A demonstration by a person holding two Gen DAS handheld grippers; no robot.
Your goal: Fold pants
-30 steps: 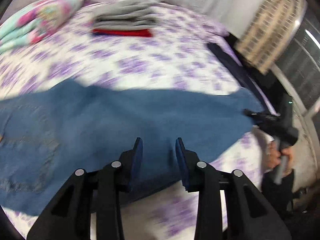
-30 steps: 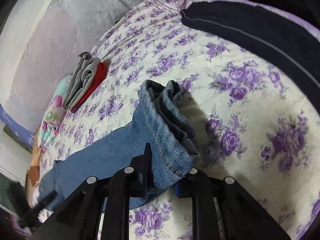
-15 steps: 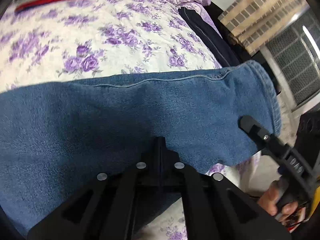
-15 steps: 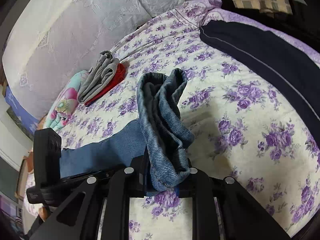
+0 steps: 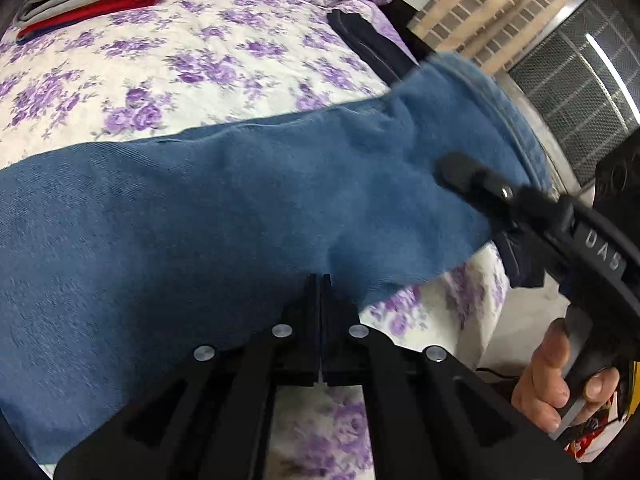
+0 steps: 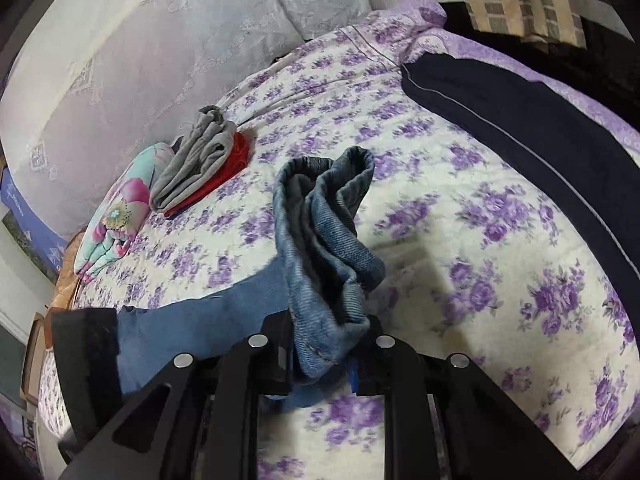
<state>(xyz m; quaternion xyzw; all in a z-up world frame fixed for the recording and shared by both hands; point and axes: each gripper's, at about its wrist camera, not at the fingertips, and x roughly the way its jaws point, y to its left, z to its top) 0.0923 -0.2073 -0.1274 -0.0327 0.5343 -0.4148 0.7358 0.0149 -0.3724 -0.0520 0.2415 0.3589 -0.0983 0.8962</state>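
Denim pants [image 5: 224, 208]: spread across floral bedspread [image 5: 208, 68], hem end raised.
Left gripper [image 5: 320, 292]: clamped shut on near edge of pants.
Right gripper [image 5: 472, 184]: pinching hem end.
Hem [image 6: 324, 248]: bunched, upright between right gripper [image 6: 324, 356] fingers.
Folded grey and red clothes [image 6: 200, 168]: beyond pants, well apart.

jeans [image 5: 224, 208]: 1 | grippers: 2, left gripper [image 5: 320, 280], right gripper [image 6: 322, 344] | folded clothes stack [image 6: 200, 168]: 1, seemingly two garments | floral pillow [image 6: 116, 216]: 1 | dark garment [image 6: 520, 128]: 1
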